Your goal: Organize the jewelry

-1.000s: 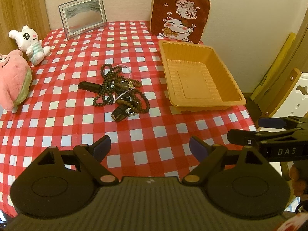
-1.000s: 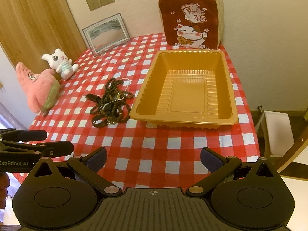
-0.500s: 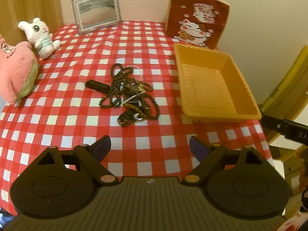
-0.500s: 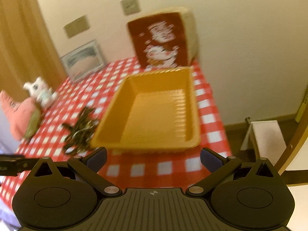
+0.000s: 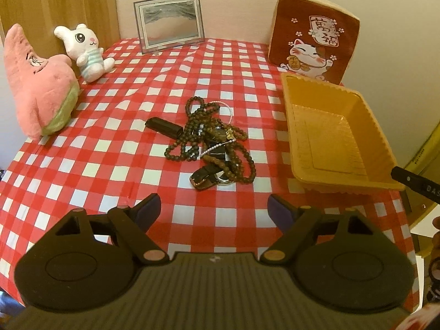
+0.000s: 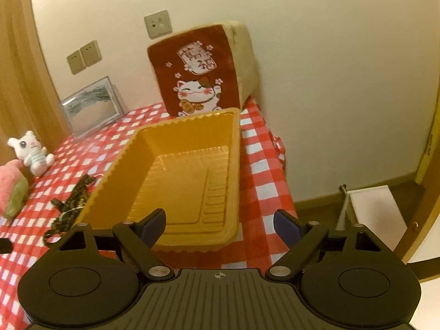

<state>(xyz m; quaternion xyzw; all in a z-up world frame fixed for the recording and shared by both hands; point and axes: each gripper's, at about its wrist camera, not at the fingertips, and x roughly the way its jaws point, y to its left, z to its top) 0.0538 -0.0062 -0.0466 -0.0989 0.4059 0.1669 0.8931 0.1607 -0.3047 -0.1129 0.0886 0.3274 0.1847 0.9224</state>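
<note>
We hold our left tool (image 5: 214, 209) wide over mid-desk beads (image 5: 211, 134) while our right tool (image 6: 220, 227), empty, narrows above the tray's (image 6: 236, 165) near rim.

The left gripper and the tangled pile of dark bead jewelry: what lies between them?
In the left wrist view, only bare red-and-white checked tablecloth lies between the left gripper and the jewelry pile.

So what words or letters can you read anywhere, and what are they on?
"DAS", the rest cut off: white letters on the black finger of the right gripper, seen from the left wrist.
Two big Chinese characters, too stylised to read surely: sign on the dark red lucky-cat cushion.
Tiny print on the yellow strip by the wall: too blurred to read.
</note>
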